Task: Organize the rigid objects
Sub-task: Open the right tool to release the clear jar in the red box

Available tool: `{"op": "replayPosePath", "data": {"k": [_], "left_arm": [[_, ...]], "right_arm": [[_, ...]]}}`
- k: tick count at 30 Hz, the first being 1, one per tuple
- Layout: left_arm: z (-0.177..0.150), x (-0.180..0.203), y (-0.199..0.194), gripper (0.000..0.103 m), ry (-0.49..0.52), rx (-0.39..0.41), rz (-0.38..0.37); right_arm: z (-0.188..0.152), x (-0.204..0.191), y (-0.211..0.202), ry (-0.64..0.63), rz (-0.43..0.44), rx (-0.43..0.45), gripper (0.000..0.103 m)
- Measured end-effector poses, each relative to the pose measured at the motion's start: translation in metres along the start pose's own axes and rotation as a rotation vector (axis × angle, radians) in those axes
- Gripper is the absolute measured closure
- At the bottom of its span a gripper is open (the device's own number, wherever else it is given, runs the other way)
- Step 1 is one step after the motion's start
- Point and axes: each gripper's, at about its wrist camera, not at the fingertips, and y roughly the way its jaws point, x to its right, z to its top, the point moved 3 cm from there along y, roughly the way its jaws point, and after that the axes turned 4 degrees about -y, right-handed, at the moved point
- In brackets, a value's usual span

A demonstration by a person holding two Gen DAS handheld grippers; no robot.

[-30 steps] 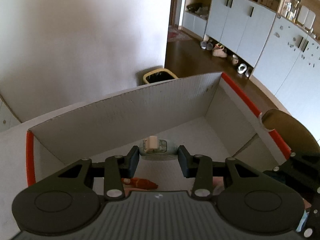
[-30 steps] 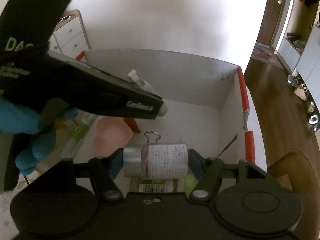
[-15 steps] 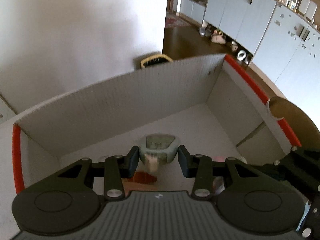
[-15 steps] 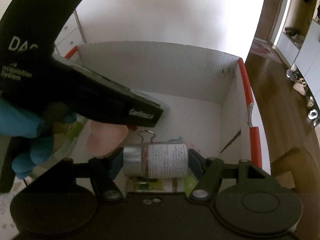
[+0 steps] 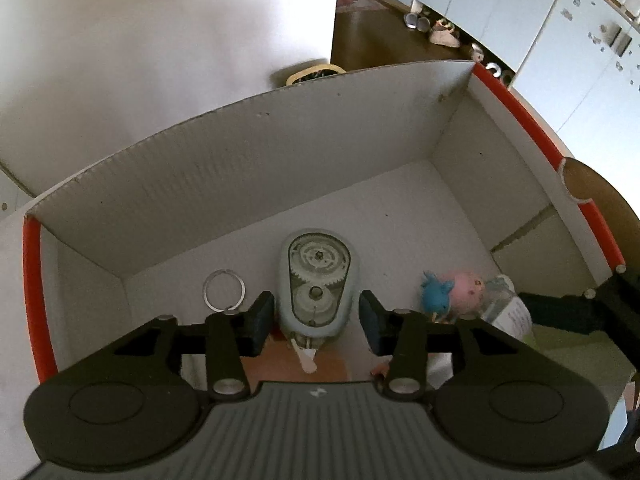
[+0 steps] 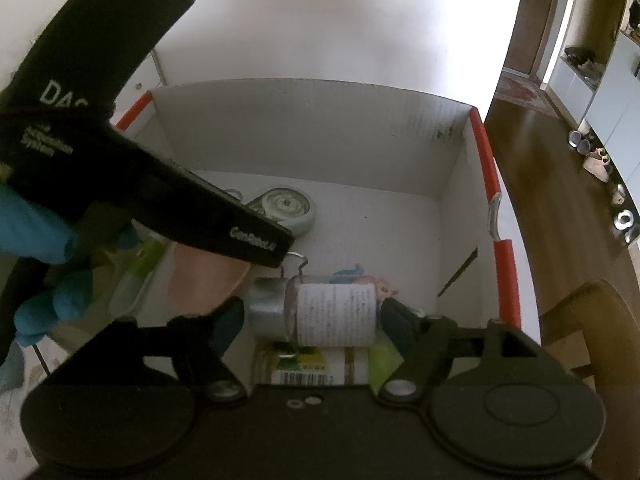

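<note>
tape dispenser [image 5: 316,284] in box [image 5: 256,152] — ring [image 5: 223,291] left

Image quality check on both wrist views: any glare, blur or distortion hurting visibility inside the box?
Left wrist: strong fisheye bends the cardboard box walls; interior dim but sharp, correction tape dispenser gears readable. Right wrist: wall above is blown out white; the left hand-held gripper blocks the left third; label on the small bottle slightly soft.

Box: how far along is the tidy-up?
Done: the tape dispenser, key ring and plush toy lie on the box floor, with the left gripper open around the dispenser. In hand: a labelled jar sits between the right gripper fingers, grip unclear. Left: probably setting that jar down.
</note>
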Motion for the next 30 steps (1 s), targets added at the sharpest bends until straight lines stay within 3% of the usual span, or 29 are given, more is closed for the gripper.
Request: {"op": "replayPosePath", "data": {"k": [6, 9, 25, 30], "left_arm": [[-0.008, 0.009, -0.012, 0.046, 0.053, 0.010, 0.019], [-0.011, 0.011, -0.020, 0.036, 0.058, 0.020, 0.020], [-0.035, 0.008, -0.089, 0.036, 0.067, 0.167, 0.001], [-0.049, 0.007, -0.114, 0.028, 0.062, 0.226, -0.017]], "right_arm": [[-0.003, -0.002, -0.008, 0.000, -0.018, 0.004, 0.019], [-0.004, -0.004, -0.013, 0.004, -0.024, 0.010, 0.016], [-0.011, -0.008, -0.071, 0.039, -0.051, 0.119, 0.006], [-0.017, -0.016, -0.089, 0.045, -0.052, 0.146, 0.004]]}}
